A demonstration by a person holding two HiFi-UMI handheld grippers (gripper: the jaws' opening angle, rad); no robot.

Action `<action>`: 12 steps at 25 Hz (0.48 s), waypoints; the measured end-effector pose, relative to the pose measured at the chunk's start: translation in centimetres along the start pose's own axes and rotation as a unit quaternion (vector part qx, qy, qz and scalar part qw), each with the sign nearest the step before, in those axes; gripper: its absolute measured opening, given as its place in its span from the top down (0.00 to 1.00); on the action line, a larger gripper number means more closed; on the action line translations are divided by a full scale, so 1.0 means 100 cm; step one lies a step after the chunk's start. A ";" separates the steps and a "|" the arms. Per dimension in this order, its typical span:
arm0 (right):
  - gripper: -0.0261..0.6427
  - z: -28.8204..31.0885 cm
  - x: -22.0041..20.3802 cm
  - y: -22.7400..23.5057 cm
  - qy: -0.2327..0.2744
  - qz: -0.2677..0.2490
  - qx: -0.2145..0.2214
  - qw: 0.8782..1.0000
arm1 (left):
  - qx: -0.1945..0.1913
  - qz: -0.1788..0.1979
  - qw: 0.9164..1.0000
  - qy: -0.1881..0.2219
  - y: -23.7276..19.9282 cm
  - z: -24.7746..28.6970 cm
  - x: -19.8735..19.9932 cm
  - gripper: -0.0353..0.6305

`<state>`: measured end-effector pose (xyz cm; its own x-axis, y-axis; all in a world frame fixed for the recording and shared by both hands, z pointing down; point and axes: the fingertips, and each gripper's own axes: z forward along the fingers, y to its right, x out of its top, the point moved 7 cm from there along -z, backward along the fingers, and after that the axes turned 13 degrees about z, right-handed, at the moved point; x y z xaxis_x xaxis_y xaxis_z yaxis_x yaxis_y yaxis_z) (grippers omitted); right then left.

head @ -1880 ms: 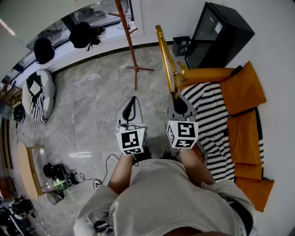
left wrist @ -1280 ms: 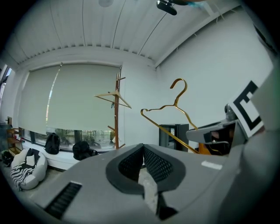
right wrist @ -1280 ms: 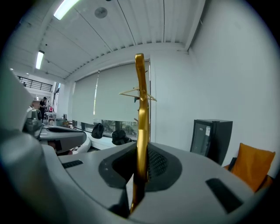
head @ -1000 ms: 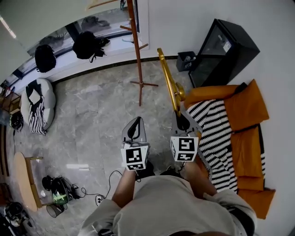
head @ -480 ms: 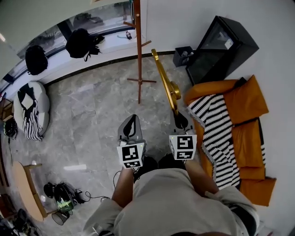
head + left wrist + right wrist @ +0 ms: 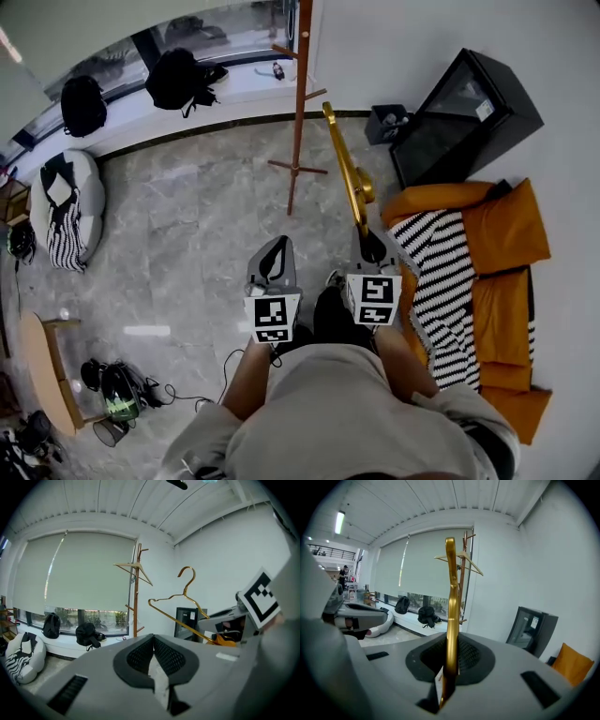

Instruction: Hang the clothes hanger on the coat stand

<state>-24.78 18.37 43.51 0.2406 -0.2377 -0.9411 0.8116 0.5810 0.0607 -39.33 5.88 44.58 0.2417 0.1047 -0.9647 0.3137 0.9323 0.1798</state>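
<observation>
A gold metal clothes hanger (image 6: 347,173) sticks forward out of my right gripper (image 6: 372,246), which is shut on its lower bar. The right gripper view shows the hanger (image 6: 451,606) edge-on, rising from between the pads of that gripper (image 6: 449,663). My left gripper (image 6: 274,262) is level with it to the left, shut and holding nothing (image 6: 153,653). The wooden coat stand (image 6: 298,103) stands on the floor ahead, near the wall, apart from the hanger. A pale wooden hanger (image 6: 136,566) hangs near the top of the coat stand (image 6: 136,597).
An orange sofa (image 6: 497,281) with a striped blanket (image 6: 441,281) lies at the right. A black cabinet (image 6: 459,117) stands beyond it. Backpacks (image 6: 183,75) sit on the window ledge. At the left are a beanbag (image 6: 61,211), a small table (image 6: 42,370) and cables (image 6: 122,389).
The person has stepped a little closer to the coat stand, so it sits nearer in the head view. The right gripper still carries the gold hanger, and the left stays shut.
</observation>
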 end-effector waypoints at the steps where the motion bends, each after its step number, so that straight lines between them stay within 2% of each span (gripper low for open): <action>1: 0.93 0.006 0.002 0.000 0.000 -0.004 0.004 1.000 | 0.003 0.002 1.000 -0.003 -0.003 0.005 0.001 0.93; 6: 0.93 0.041 0.017 0.023 -0.016 0.016 0.037 0.999 | 0.007 0.017 1.000 -0.004 -0.012 0.050 0.018 0.93; 12: 0.93 0.083 0.039 0.090 -0.034 0.010 0.055 0.998 | -0.015 0.027 1.000 0.000 0.012 0.132 0.047 0.93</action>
<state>-12.18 16.21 43.18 0.2893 -0.2818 -0.9148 0.8593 0.4976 0.1184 -25.74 2.90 42.79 0.2576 0.1557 -0.9536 0.2721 0.9353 0.2263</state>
